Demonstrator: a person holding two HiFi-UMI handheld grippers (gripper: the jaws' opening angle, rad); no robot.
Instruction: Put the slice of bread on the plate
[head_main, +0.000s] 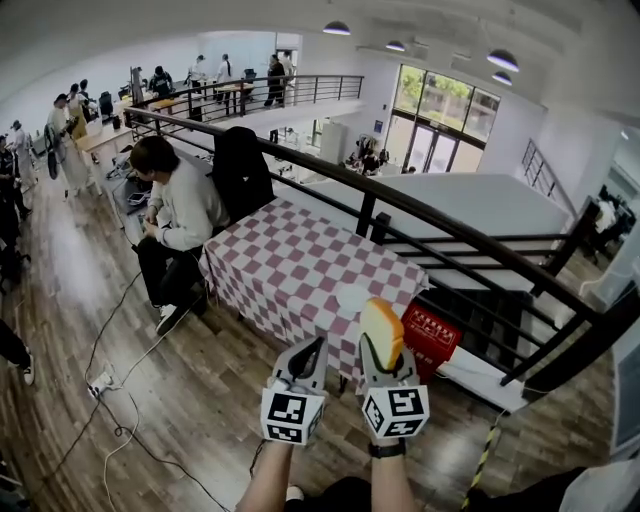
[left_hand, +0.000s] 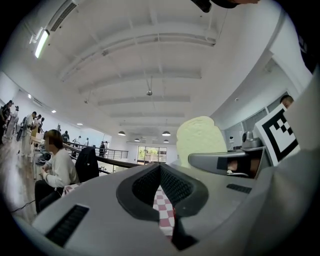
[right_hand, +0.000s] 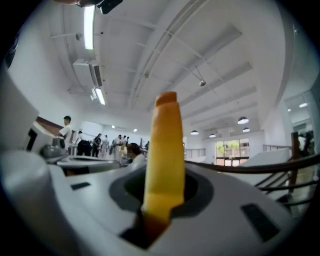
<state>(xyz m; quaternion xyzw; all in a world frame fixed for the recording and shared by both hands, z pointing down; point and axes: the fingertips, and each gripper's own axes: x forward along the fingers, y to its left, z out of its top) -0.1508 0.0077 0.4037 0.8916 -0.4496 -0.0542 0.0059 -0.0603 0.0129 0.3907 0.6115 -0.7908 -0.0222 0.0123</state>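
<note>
My right gripper (head_main: 381, 356) is shut on a slice of bread (head_main: 383, 330) with an orange crust, held upright and edge-on above the near corner of the checked table (head_main: 300, 265). In the right gripper view the bread (right_hand: 165, 150) stands between the jaws of the right gripper (right_hand: 162, 176). Just left of it, my left gripper (head_main: 308, 356) is shut with nothing in it. The left gripper view shows the left gripper (left_hand: 161, 168) and, to its right, the pale face of the bread (left_hand: 201, 137). A white plate (head_main: 351, 297) lies on the table, partly hidden behind the bread.
A person (head_main: 178, 205) sits at the table's left end beside a dark chair (head_main: 240, 170). A black railing (head_main: 430, 220) runs behind the table. A red box (head_main: 432, 340) stands by its right corner. Cables (head_main: 115, 400) trail over the wooden floor.
</note>
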